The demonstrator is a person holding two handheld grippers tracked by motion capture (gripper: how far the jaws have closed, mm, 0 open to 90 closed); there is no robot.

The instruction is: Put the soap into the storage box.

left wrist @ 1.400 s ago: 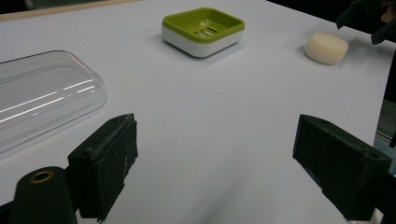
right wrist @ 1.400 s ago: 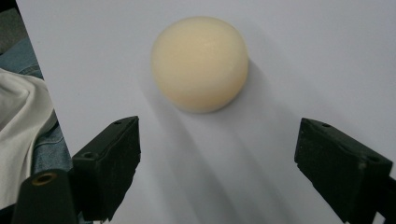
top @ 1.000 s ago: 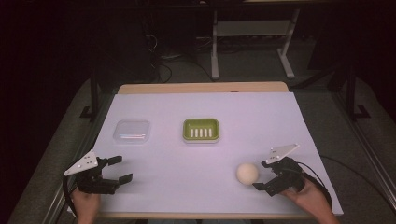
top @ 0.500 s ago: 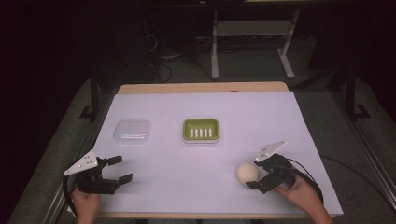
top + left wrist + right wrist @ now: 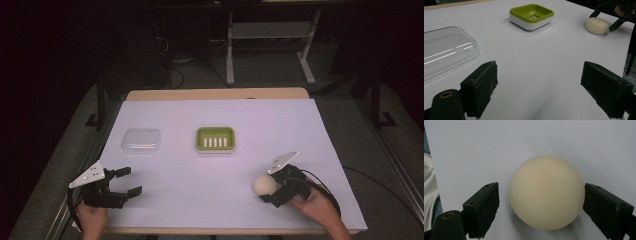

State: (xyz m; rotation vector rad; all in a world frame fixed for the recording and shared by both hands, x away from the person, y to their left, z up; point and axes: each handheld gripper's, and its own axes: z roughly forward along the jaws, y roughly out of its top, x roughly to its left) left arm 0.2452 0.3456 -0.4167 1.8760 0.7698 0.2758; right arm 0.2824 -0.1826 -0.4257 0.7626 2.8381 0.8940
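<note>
Nothing yet lifted, going by the layout. Cream soap bar point(image 5: 264, 185) lying near the table's point(image 5: 310, 130) front right corner, between the spread jaws of the right gripper point(image 5: 274, 192), 1 jaw touching or nearly, not clamped. Left gripper point(image 5: 125, 182) near the front left corner, agape, holding nothing. Green soap dish point(image 5: 215, 139) mid-table and clear lid point(image 5: 142, 140) toward the left edge unfilled; grasp and any placing left, probably.

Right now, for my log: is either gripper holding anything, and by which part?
Nothing is held. The right gripper straddles the soap, jaws open beside its sides. The left gripper is open over bare table.

Left gripper point(image 5: 544, 87), black jaws spread apart over white table surface point(image 5: 536, 57). Clear plastic lid point(image 5: 446, 52) at left; green-and-white slotted soap dish point(image 5: 531, 16) beyond; cream oval soap bar point(image 5: 597, 25) at upper right.
</note>
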